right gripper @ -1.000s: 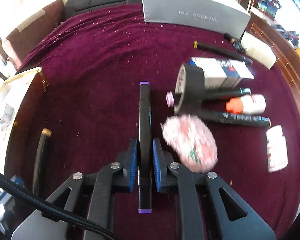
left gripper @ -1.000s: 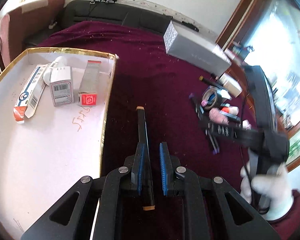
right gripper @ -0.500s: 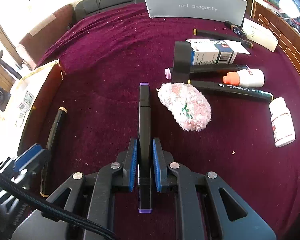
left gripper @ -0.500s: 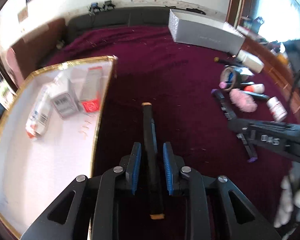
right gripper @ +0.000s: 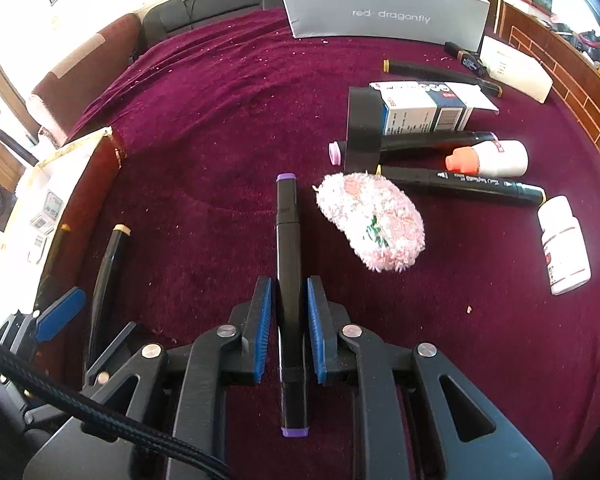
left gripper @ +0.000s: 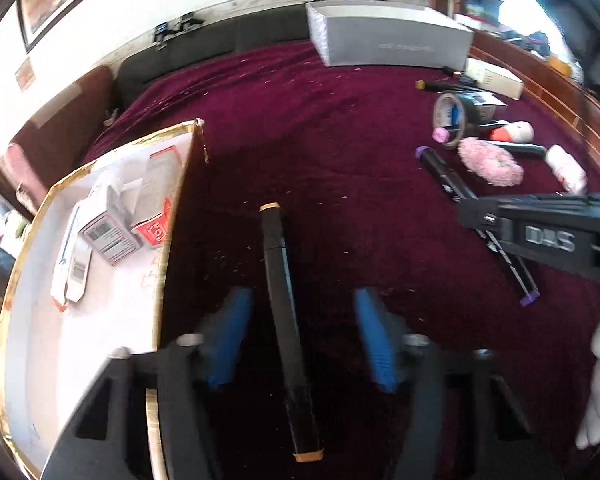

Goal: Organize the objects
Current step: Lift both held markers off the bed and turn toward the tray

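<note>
White gold-rimmed tray point(left gripper: 28, 280) at far left, small boxes point(left gripper: 112, 232) lying in its far part. Just right of the tray wall – left tongs point(left gripper: 296, 336), blue pads wide apart, nothing clamped; tan-capped black marker point(left gripper: 284, 320) lies on the maroon cloth surface point(left gripper: 300, 120) between the pads, touching neither as far as I can tell, long axis running straight along the fingers, tan cap pointing away from the camera. Same marker shows in the right view point(right gripper: 108, 276), parallel to and just beside the tray's outer wall – outside the tray, not in it. Further right, right tongs point(right gripper: 290, 328) clamped on the purple-capped marker point(right gripper: 288, 280), gripped near mid-body, axis along the fingers, far cap toward the pink fuzzy pad point(right gripper: 372, 224). Beyond that the unsorted cluster: tape roll point(right gripper: 364, 132), blue-white carton point(right gripper: 428, 110), more markers point(right gripper: 460, 184), orange-capped bottle point(right gripper: 488, 158), white pill bottle point(right gripper: 564, 244), grey box point(right gripper: 380, 0) at back. Judgement: the tray lies left of both tongs, left hand nearer to it; the purple marker has to travel left across the tan marker's line to reach the tray, so the right hand needs a leftward carry, with the marker kept roughly parallel to the tray wall.
</note>
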`<state>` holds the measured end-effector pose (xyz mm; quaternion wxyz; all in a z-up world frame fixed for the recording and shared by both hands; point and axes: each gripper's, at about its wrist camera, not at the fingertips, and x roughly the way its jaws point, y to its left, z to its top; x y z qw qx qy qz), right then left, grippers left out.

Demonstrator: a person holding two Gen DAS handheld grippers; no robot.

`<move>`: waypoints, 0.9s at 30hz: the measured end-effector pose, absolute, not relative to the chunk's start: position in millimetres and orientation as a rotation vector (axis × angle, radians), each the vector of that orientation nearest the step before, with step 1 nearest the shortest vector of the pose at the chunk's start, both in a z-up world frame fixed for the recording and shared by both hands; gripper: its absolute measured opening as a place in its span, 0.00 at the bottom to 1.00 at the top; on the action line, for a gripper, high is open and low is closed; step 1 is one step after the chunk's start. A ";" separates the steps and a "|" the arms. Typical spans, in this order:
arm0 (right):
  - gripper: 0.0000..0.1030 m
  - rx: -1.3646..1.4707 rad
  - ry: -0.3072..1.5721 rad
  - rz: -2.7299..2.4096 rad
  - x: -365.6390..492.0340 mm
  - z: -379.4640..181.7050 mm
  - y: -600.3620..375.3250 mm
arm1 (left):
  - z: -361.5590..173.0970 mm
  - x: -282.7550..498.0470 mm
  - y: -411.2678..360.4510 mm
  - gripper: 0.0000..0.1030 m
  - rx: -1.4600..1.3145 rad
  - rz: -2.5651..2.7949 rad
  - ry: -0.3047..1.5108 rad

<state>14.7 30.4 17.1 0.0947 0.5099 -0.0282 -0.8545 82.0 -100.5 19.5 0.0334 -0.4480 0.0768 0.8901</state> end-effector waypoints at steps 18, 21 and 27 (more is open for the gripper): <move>0.12 1.494 -0.174 -2.490 23.1 15.7 42.5 | 55.5 98.7 -132.1 0.02 -1.222 2.683 -0.135; 0.12 1.486 -0.177 -2.489 24.1 15.0 43.0 | 46.2 96.3 -121.2 0.05 -1.283 2.708 -0.026; 0.12 1.482 -0.210 -2.468 24.9 14.4 47.6 | 19.2 90.5 -69.3 0.32 -1.386 2.803 0.524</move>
